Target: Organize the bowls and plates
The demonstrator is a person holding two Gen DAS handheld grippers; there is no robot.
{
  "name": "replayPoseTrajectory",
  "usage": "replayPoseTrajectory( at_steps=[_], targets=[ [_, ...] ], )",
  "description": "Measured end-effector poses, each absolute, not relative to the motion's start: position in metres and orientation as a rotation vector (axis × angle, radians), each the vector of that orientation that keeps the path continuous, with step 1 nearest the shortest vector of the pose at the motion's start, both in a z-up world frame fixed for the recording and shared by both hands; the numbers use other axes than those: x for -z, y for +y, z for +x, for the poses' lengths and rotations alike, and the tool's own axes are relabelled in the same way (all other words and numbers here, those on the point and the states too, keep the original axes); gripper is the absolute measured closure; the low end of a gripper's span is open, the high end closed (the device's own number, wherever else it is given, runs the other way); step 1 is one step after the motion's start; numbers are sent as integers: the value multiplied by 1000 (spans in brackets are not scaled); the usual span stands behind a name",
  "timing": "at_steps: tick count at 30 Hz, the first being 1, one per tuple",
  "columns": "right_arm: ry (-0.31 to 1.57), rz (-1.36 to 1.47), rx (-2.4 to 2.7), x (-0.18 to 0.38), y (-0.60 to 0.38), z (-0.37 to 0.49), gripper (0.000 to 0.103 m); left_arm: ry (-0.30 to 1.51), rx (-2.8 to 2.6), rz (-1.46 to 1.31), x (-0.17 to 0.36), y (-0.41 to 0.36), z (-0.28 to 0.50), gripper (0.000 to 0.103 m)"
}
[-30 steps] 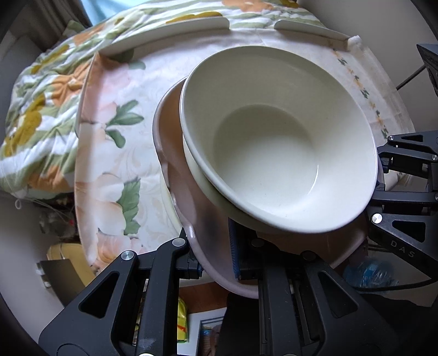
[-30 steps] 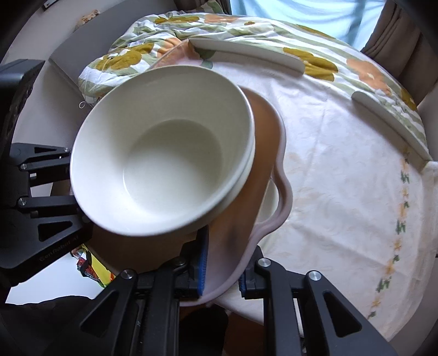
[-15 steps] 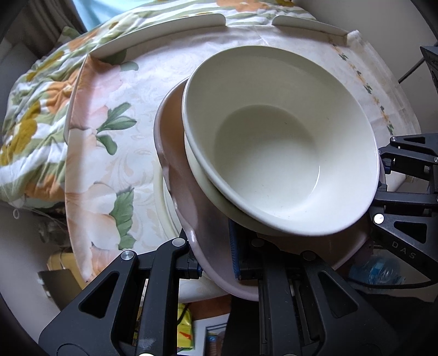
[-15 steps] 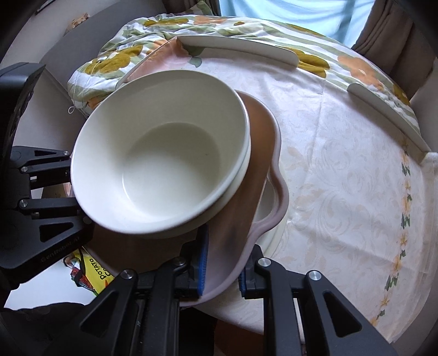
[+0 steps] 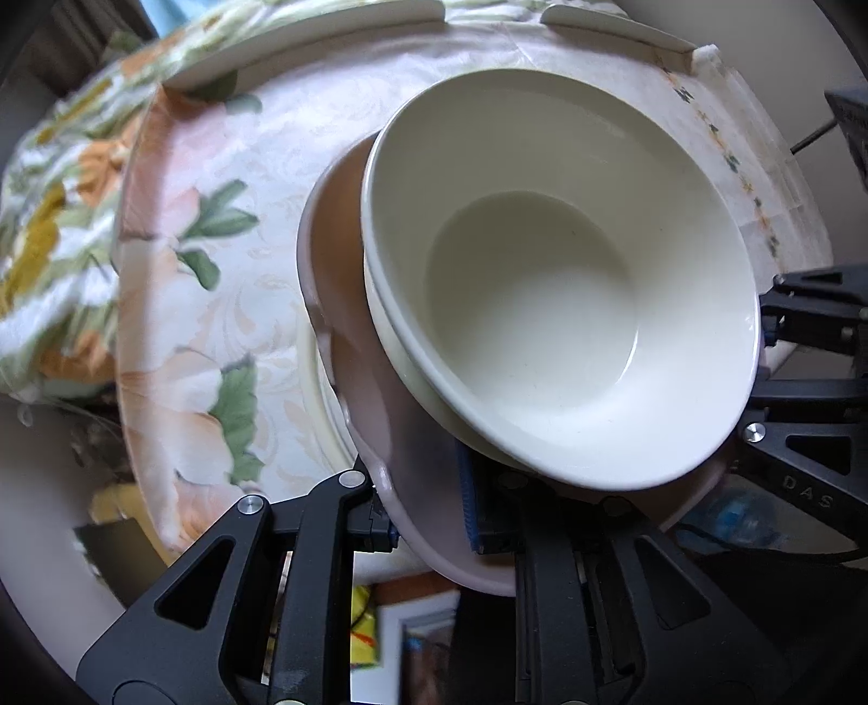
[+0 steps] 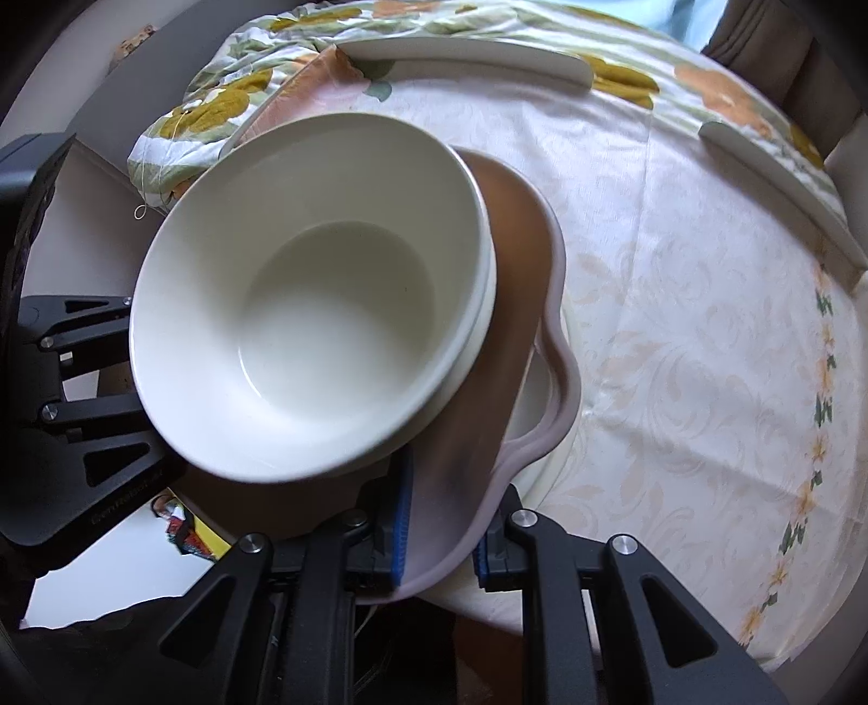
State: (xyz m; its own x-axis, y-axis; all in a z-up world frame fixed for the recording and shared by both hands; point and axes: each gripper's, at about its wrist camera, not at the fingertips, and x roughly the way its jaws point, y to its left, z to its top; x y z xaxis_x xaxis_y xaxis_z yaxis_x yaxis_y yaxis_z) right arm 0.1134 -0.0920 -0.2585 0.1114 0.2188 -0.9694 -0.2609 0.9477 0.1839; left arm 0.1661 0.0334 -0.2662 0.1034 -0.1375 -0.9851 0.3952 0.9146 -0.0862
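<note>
A pink wavy-edged plate (image 5: 347,303) (image 6: 521,282) carries two nested cream bowls; the top bowl (image 5: 569,303) (image 6: 325,303) is empty. My left gripper (image 5: 426,515) holds the plate's near rim between its pads, and its jaws are just starting to open. My right gripper (image 6: 439,537) is shut on the opposite rim. Each gripper shows in the other's view, the right gripper (image 5: 803,379) and the left gripper (image 6: 81,407). A cream plate (image 5: 320,401) (image 6: 542,412) lies on the table under the pink plate, mostly hidden.
The round table (image 5: 244,303) (image 6: 705,325) has a pale floral cloth. White curved bars (image 5: 325,43) (image 6: 461,51) line its far edge. A flowered blanket (image 5: 43,244) hangs beyond it. A yellow packet (image 6: 190,537) and a plastic bottle (image 5: 732,515) lie below.
Both grippers keep their hold on the pink plate with the bowls. The stack has shifted slightly over the table, and more of the cream plate shows beneath it.
</note>
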Motion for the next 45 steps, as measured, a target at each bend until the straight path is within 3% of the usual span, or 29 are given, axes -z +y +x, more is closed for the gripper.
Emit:
replayPoseTrajectory(
  at_steps=[6,13,15,19,22,26,40,45],
  targets=[
    [1476,69,-329,261,-98,118,86,1512,397,116,268,40,175,87],
    [1501,141,-266,255,-105,117,86,1555,396,64,267,36,170,76],
    [1498,169,-260,254,-109,115,81,1559,400,62,265,33,168,72],
    [1487,203,-248,250,-108,111,77,1544,448,50,259,23,161,44],
    [1467,166,-225,243,-107,108,75,1520,435,84,252,18,159,38],
    [1447,139,-197,235,-111,107,63,1501,407,97,246,18,158,29],
    [1382,159,-140,217,-115,86,61,1423,359,73,220,35,141,29],
    [1282,149,-135,187,-123,62,61,1285,288,94,176,39,105,29]
  ],
)
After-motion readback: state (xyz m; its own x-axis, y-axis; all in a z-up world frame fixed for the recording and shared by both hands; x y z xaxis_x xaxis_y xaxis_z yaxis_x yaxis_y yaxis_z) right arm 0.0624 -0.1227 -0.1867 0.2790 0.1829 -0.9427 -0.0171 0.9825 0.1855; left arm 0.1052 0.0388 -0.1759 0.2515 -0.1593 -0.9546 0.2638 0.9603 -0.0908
